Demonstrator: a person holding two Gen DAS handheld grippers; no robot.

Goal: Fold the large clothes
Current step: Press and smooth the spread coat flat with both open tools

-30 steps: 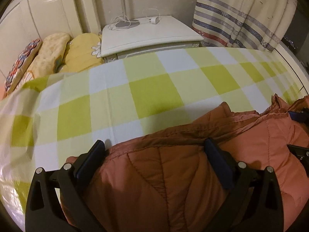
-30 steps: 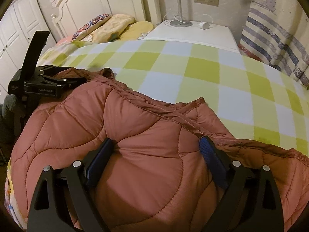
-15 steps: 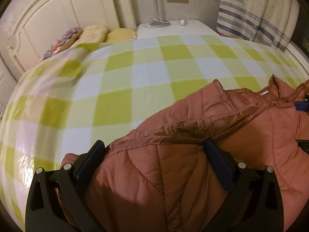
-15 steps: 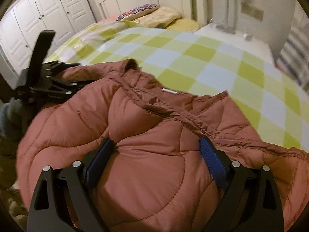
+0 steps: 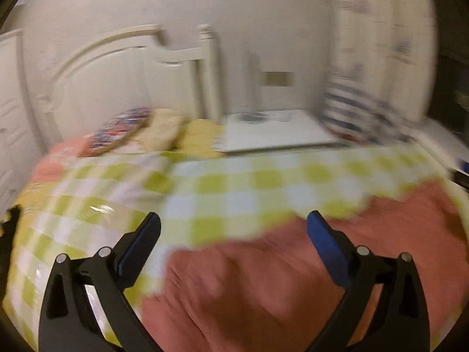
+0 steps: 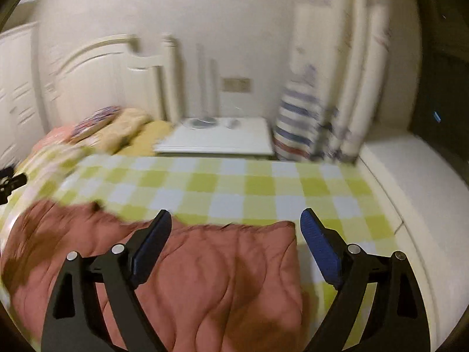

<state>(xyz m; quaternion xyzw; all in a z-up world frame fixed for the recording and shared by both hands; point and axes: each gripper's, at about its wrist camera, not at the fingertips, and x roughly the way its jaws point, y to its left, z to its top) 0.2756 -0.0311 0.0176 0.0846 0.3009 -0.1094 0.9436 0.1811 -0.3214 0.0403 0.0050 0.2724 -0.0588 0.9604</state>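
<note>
Hand-held gripper (image 5: 234, 228) above blurred jacket (image 5: 293, 287)

Jacket (image 6: 222, 267) on bed (image 6: 263, 184), nightstand (image 6: 222, 140) behind, pillows (image 6: 123, 126) left

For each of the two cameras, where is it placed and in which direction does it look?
Left wrist: on the left gripper, facing the headboard over the checked bedspread; its open fingers frame the puffer jacket.
Right wrist: on the right gripper, facing the nightstand and striped curtain; its open fingers show above the jacket.
Shared: jacket, bedspread, headboard, nightstand, curtain.
</note>
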